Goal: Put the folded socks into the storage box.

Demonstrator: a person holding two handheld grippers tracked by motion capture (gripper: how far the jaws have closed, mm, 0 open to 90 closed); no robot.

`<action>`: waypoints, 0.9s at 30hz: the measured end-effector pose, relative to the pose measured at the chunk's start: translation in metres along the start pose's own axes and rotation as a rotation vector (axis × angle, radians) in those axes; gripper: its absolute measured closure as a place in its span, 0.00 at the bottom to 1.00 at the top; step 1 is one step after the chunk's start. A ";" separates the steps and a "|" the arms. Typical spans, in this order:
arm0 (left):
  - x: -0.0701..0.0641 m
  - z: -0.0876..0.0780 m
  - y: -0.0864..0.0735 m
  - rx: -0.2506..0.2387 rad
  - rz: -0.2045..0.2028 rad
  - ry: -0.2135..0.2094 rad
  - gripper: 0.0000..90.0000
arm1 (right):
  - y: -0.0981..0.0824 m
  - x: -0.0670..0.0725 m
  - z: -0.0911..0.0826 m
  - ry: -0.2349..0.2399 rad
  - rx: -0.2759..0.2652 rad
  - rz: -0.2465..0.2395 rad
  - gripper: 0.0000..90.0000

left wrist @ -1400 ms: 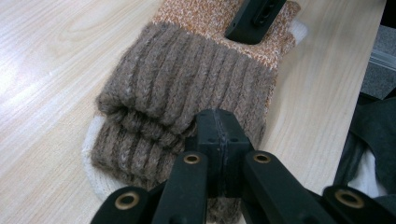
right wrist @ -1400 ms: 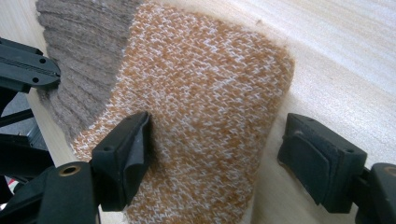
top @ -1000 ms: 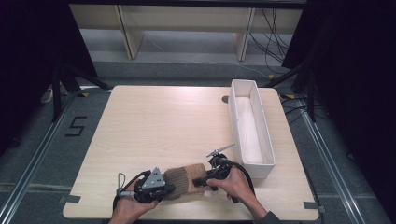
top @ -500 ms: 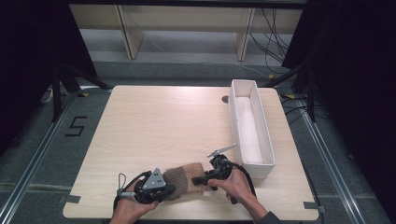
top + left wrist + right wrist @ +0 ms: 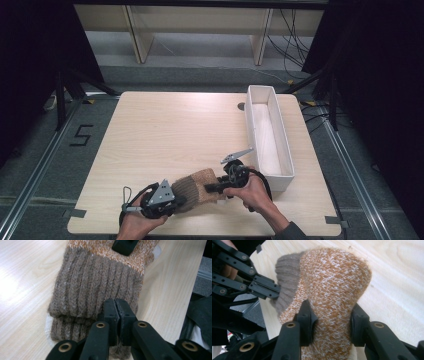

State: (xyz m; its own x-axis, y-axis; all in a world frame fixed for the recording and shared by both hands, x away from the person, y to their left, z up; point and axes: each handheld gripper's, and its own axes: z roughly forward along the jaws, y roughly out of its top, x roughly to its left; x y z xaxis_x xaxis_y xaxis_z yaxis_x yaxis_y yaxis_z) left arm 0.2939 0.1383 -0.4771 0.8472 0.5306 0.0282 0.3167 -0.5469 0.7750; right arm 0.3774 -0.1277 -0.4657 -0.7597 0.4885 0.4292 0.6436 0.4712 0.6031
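A knitted sock (image 5: 200, 186), with a brown ribbed cuff (image 5: 100, 282) and an orange-and-white body (image 5: 334, 277), lies near the table's front edge. My left gripper (image 5: 179, 201) (image 5: 115, 307) grips the cuff's edge. Its jaws have just been opening slightly but stand almost together with the fabric still pinched. My right gripper (image 5: 212, 188) (image 5: 332, 317) comes in from the right. Its jaws have just been closing, and both pads press into the orange body, which bulges between them. The left gripper (image 5: 263, 288) also appears in the right gripper view.
A long white bin (image 5: 248, 120) stands along the right side of the wooden table (image 5: 165, 130), close behind my right hand. The table's front edge is just below both hands. Shelving legs and cables lie beyond the far edge.
The right gripper's jaws have narrowed onto the orange part of the sock and the hand has risen a little. The left hand has stayed put on the cuff.
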 end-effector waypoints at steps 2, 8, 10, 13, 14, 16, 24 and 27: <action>0.000 -0.005 0.000 -0.025 -0.016 0.005 0.94 | 0.006 0.003 -0.005 -0.010 0.004 -0.026 0.69; 0.000 -0.017 -0.002 -0.056 -0.045 0.011 0.92 | 0.028 0.013 -0.022 -0.057 0.049 -0.108 0.69; 0.000 -0.019 -0.004 -0.073 -0.052 0.004 0.92 | 0.035 0.017 -0.030 -0.076 0.069 -0.124 0.69; 0.001 -0.022 -0.006 -0.071 -0.052 0.015 0.91 | 0.047 0.022 -0.040 -0.099 0.089 -0.153 0.69; 0.003 -0.024 -0.006 -0.048 -0.038 0.012 0.91 | 0.052 0.024 -0.044 -0.104 0.092 -0.174 0.69; 0.003 -0.023 -0.009 -0.029 -0.038 0.013 0.91 | 0.061 0.028 -0.052 -0.128 0.105 -0.202 0.69; 0.003 -0.019 -0.018 0.007 -0.046 -0.012 0.86 | 0.094 0.034 -0.091 -0.181 0.157 -0.270 0.69; 0.003 -0.016 -0.020 -0.007 -0.083 -0.020 0.77 | 0.104 0.033 -0.105 -0.207 0.168 -0.297 0.69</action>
State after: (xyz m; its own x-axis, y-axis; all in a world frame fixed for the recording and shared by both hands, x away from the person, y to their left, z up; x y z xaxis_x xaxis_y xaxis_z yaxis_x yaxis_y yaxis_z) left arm 0.2827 0.1614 -0.4823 0.8267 0.5605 -0.0490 0.3830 -0.4969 0.7787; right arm 0.4096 -0.1400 -0.3186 -0.8914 0.4426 0.0974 0.4178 0.7194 0.5549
